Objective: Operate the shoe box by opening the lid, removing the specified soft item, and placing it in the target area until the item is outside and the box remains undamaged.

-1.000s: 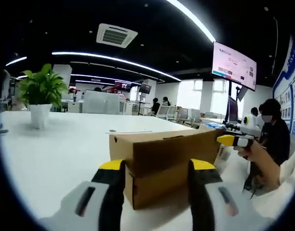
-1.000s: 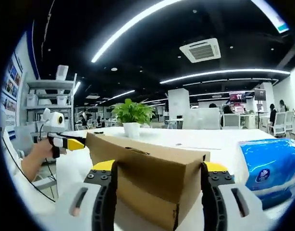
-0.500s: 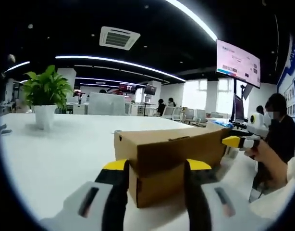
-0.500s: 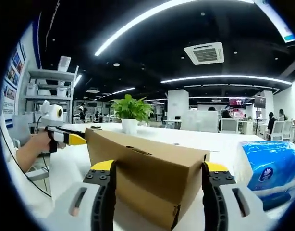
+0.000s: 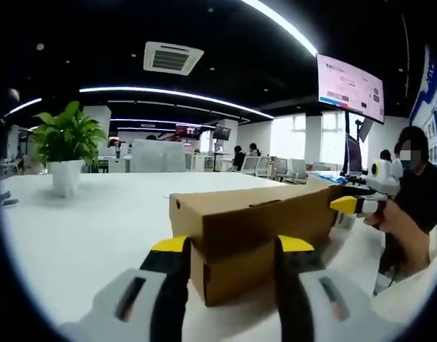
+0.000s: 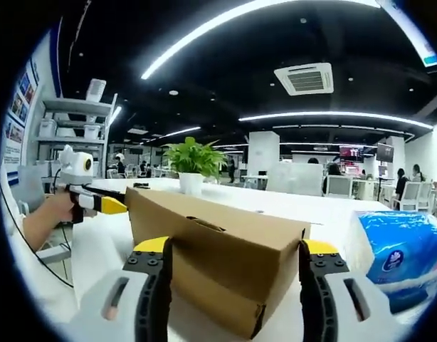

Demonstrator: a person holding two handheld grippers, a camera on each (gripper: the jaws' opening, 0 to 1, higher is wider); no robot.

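Shoe box (image 5: 258, 231), plain brown cardboard with its lid down, lies on the white table (image 5: 97, 221), one end facing each gripper. The left gripper (image 5: 231, 246) has its yellow-tipped jaws spread to either side of the near end of the box, and whether they touch the cardboard cannot be told. In the right gripper view the right gripper (image 6: 236, 251) likewise stands spread, its jaws flanking the opposite end of the box (image 6: 218, 246). The other gripper (image 6: 97, 203), held in a hand (image 6: 51, 217), shows at the far end there. Just right of the box lies a blue pack of tissues (image 6: 400, 253). Farther back on the table stands a potted plant (image 5: 65, 153). A wall screen (image 5: 350, 89) hangs beyond, with a seated person (image 5: 411, 185) below it.
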